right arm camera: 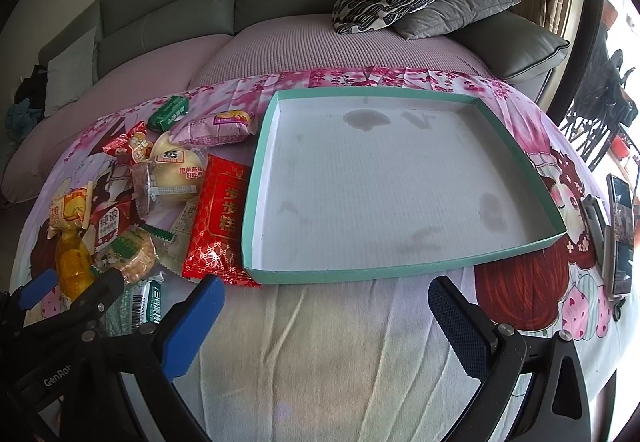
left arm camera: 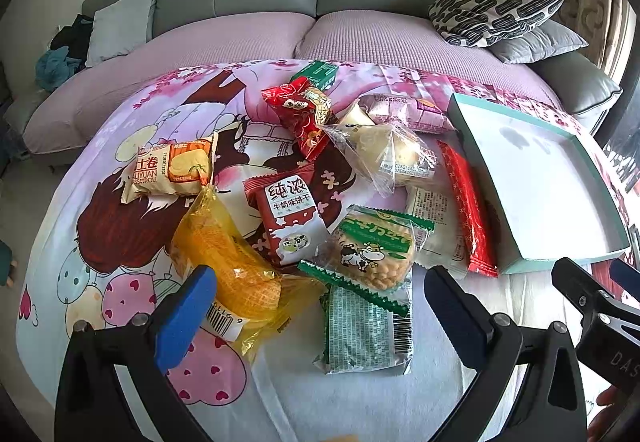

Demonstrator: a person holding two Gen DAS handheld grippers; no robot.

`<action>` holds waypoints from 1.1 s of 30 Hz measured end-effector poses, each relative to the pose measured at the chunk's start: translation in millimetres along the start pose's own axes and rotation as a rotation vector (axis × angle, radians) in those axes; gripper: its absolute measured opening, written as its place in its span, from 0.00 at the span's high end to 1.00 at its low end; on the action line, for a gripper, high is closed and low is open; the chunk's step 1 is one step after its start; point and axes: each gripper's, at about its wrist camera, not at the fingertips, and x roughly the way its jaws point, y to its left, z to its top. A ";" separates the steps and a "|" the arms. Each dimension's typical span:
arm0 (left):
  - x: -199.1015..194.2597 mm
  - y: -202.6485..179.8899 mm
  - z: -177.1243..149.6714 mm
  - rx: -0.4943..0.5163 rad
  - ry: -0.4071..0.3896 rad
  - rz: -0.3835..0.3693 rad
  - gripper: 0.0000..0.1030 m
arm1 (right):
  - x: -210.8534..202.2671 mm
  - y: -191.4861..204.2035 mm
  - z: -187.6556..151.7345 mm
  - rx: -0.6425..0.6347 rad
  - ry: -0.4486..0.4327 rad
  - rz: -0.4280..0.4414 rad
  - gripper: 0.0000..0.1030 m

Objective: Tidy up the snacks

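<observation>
Snacks [left arm camera: 320,194] are lying in a loose heap on the printed cloth [left arm camera: 120,242], and the shallow tray [right arm camera: 256,170] with the teal rim is standing bare beside them, so I am judging the sorting as not yet begun: I am looking at the first pick.

Left gripper [left arm camera: 320,306]: I am holding its blue-padded fingers [left arm camera: 184,318] wide apart, clamping nothing. The green-edged biscuit packet [left arm camera: 372,254] is lying just ahead of the gap between them, partly resting on a green wrapper [left arm camera: 366,326] that is sitting inside the gap itself. The yellow packet [left arm camera: 228,270] is touching, or nearly touching, the inner face of the finger on the view's left. The tray is lying well off beyond the other finger.

Right gripper [right arm camera: 326,318]: I am also keeping its fingers spread and empty. The tray's near rim is lying straight ahead of the gap, close to the tips; the red packet [right arm camera: 218,218] is sitting just ahead of the finger on the view's left, against the tray wall.

Next move, as I am reading it: closing the left fingers on one packet only, which is calling for a clean approach, since the wrappers are overlapping and looking slippery.
</observation>
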 end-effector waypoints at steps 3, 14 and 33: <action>-0.2 0.3 -0.5 0.000 -0.001 0.001 0.00 | 0.0 -0.1 -0.1 0.000 0.000 0.000 0.00; 1.1 8.0 -0.6 -0.026 -0.005 0.014 0.00 | 0.5 -6.5 -0.2 0.017 0.002 -0.009 0.00; 2.0 13.5 -0.3 -0.043 -0.006 0.031 0.00 | 1.7 -13.1 0.7 0.034 0.004 -0.018 0.00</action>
